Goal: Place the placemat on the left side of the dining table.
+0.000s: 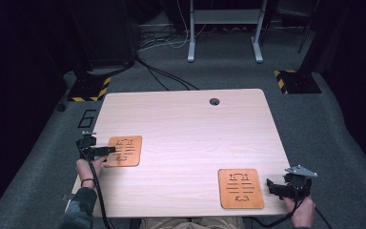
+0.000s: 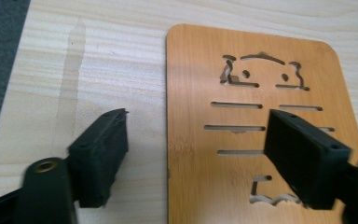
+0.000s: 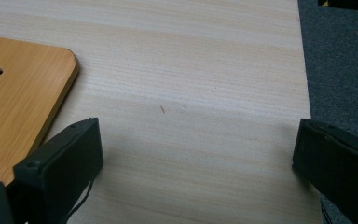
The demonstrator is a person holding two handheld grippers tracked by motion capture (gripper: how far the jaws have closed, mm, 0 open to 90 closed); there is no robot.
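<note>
the left bamboo board (image 1: 123, 150) lies flat on the desk (image 1: 186, 124) near its left edge, a brown rounded rectangle with cut-out slots and curly shapes through it. in the left gripper view the same board (image 2: 200, 84) shows its long left edge running straight down between the two black jaws: one jaw stands over the bare desk (image 2: 98, 56) to the left of that edge, the other hangs over the slotted middle of the board. the left hand-held gripper (image 1: 116, 150) is released, its jaws wide apart and pressing on nothing, with the board's edge under the gap. in the high view it reaches in from the desk's left side, and the person's left hand (image 1: 88, 168) holds it from behind.

a second bamboo board (image 1: 240, 188) of the same make lies flat near the front right of the desk, well apart from the first. the right hand-held gripper (image 1: 270, 187) sits just to its right, at the desk's right edge, held by the right hand (image 1: 301, 210), a grey three-cornered plate on top. in the right gripper view its jaws stand wide and released over bare desk (image 3: 191, 93), with the corner of that second board (image 3: 23, 93) beside one jaw and grey carpet (image 3: 340, 60) beyond the other.
</note>
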